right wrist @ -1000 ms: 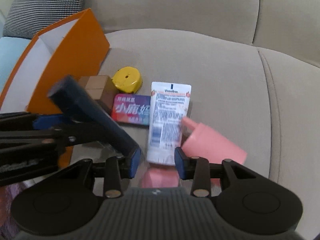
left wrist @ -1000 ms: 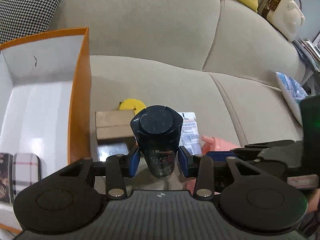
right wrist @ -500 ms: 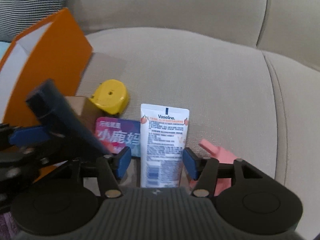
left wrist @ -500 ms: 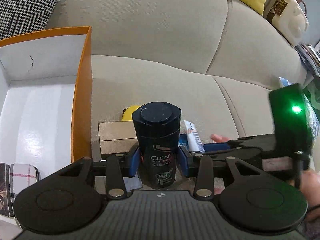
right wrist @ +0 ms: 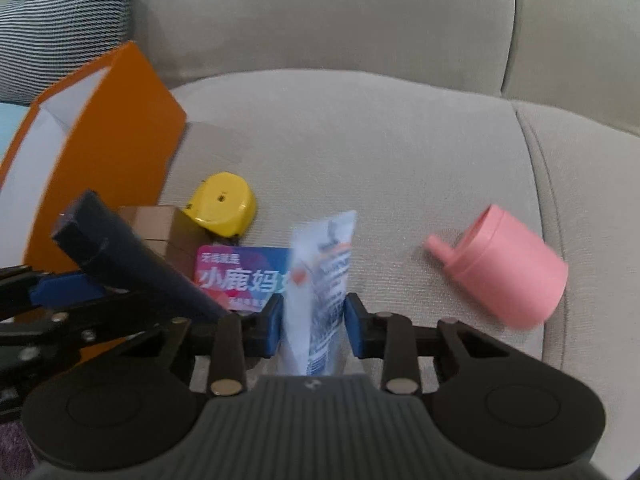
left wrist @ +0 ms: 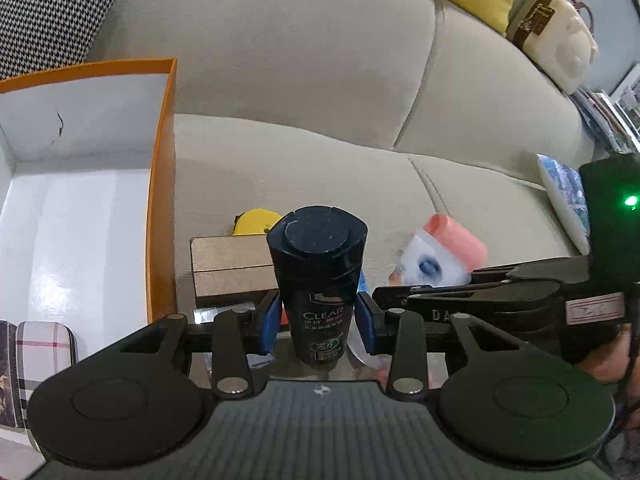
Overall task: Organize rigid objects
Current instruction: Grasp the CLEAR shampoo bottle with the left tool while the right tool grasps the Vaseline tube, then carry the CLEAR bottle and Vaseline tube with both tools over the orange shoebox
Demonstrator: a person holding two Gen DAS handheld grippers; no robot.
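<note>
Left hand-held gripper [left wrist: 316,322] clamps dark CLEAR shampoo bottle [left wrist: 318,272], right hand-held gripper [right wrist: 313,324] pinches white Vaseline tube [right wrist: 320,280] above sofa seat [right wrist: 380,152].

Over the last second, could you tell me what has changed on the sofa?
The right tool closed on the white tube and tipped it up off the cushion. The pink cup now lies clear to its right. The left tool still grips the dark shampoo bottle beside the orange box.
</note>
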